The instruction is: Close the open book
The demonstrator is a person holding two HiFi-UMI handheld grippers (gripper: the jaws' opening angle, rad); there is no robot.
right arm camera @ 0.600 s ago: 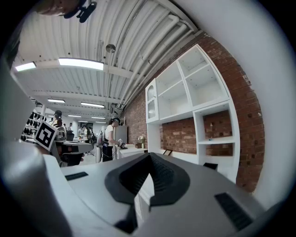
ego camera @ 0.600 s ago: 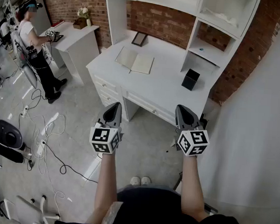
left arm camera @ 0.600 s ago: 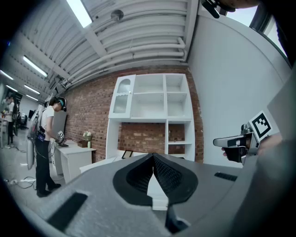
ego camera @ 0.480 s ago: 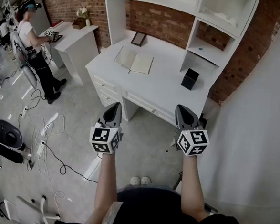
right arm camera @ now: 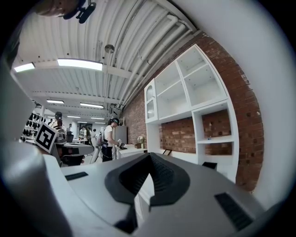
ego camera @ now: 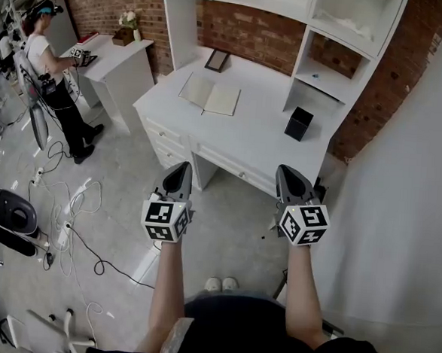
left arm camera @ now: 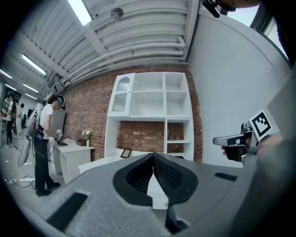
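Both grippers hang level, well short of the white desk (ego camera: pixel 254 140). The left gripper (ego camera: pixel 182 166) has its jaws pressed together on nothing, and the right gripper (ego camera: pixel 287 171) shows the same, tips meeting and empty. The open book (ego camera: pixel 210 95) lies flat on the desk at twelve o'clock from the left gripper. A picture frame (ego camera: pixel 217 60) sits at the book's twelve and a black box (ego camera: pixel 299 124) near its three. The best plan looks like stepping in close first, then slipping a closed tip under one cover's outer edge and folding it over the spine while the other gripper steadies the opposite page.
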